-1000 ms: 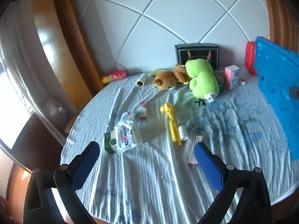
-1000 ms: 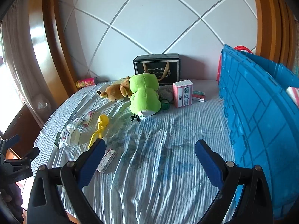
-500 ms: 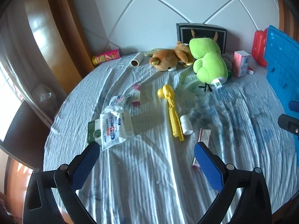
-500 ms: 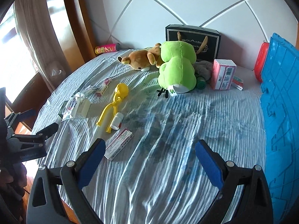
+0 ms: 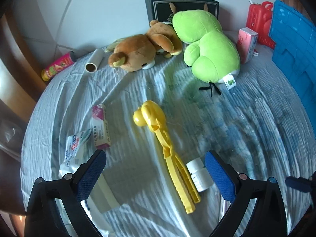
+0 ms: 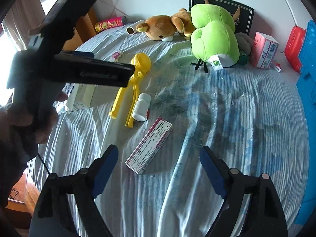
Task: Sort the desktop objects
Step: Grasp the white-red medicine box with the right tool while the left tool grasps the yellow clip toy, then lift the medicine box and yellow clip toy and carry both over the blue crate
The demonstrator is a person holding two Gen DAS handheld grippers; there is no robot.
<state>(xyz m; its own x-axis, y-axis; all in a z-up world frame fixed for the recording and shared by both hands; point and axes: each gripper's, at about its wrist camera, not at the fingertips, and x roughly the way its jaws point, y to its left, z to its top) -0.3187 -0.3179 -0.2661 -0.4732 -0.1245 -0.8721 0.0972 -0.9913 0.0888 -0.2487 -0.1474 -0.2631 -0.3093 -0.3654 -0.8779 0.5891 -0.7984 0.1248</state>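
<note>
My left gripper (image 5: 155,172) hangs open low over the striped cloth, its fingers either side of the yellow plastic tongs (image 5: 167,152) and a white pill bottle (image 5: 199,174). A pink-and-white small box (image 5: 100,126) and a white packet (image 5: 76,148) lie left of the tongs. My right gripper (image 6: 159,169) is open just behind a long pink-edged medicine box (image 6: 150,144). The right wrist view also holds the tongs (image 6: 131,86), the bottle (image 6: 141,106) and the left gripper's dark body, held by a hand (image 6: 37,118). A brown plush bear (image 5: 142,47) and green plush frog (image 5: 209,47) lie at the back.
A blue crate (image 5: 296,45) stands at the right edge with a red case (image 5: 258,23) behind it. A black box (image 5: 177,4), a pink carton (image 5: 246,43), a paper roll (image 5: 94,61) and a pink snack can (image 5: 57,67) line the back. A wooden frame borders the left.
Both grippers have moved forward and down toward the cloth. The tongs and bottle now sit between the left fingers, and the medicine box lies right before the right gripper. Both stay open.
</note>
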